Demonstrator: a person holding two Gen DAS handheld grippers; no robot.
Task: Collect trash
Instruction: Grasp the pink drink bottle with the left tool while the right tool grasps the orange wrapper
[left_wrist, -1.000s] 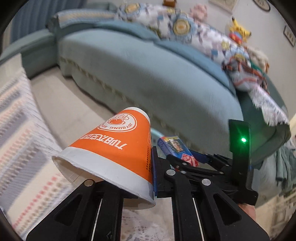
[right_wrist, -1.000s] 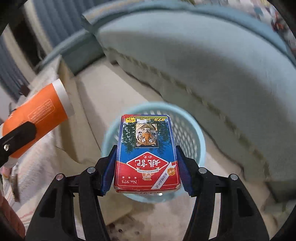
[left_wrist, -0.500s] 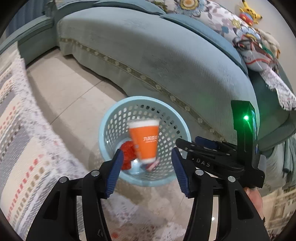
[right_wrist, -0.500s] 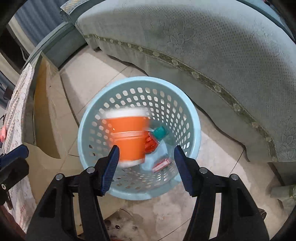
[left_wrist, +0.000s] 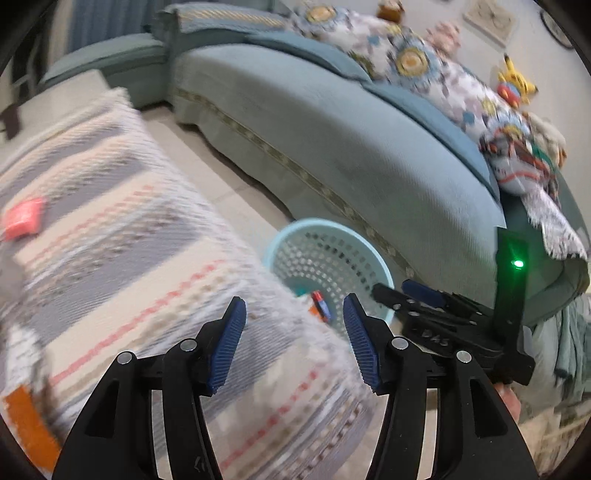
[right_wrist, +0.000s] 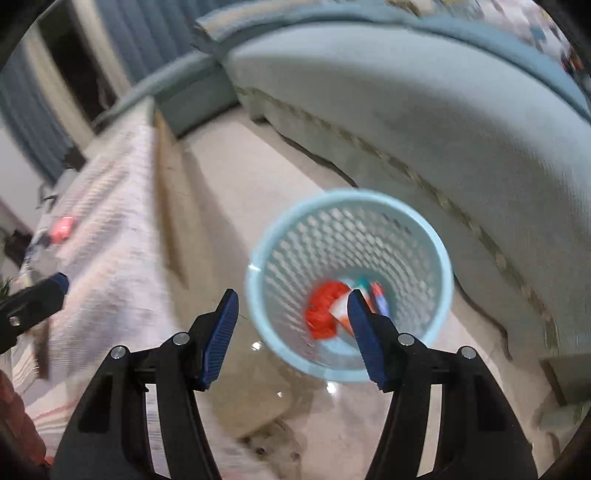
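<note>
A light blue mesh basket stands on the floor between the sofa and the low table. At its bottom lie an orange paper cup and a red-and-blue card box. My right gripper hangs open above the basket's left rim with nothing between its fingers. My left gripper is open too and holds nothing, over the edge of the striped tablecloth, with the basket just beyond it. A pink packet lies on the cloth at the far left.
A long teal sofa with patterned cushions and soft toys runs behind the basket. The right gripper shows at the right of the left wrist view. Something orange lies at the cloth's near left edge. Bare tile floor separates table and sofa.
The left gripper let go of the orange cup and the right one the card box; both now lie in the basket. Both grippers have since swung left, toward the table.
</note>
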